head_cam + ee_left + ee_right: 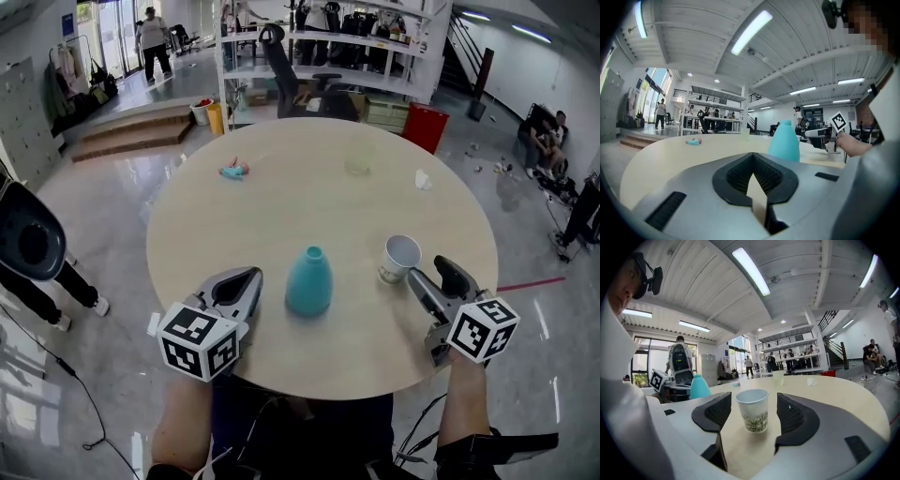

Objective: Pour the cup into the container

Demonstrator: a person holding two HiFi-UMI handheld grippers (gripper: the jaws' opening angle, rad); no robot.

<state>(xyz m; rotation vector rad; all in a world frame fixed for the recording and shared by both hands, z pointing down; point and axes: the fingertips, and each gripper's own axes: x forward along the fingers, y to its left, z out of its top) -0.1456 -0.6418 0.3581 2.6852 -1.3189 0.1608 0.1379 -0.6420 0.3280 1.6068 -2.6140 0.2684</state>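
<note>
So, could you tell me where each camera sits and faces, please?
Head view: on the head, steeply down at table, vase, cup; left gripper, right gripper, forearms show.
Left gripper view: on that gripper, along shut jaws toward vase; right hand shows.
Right gripper view: on that gripper, along open jaws flanking cup; sleeve shows.
Shared: all see the vase.
</note>
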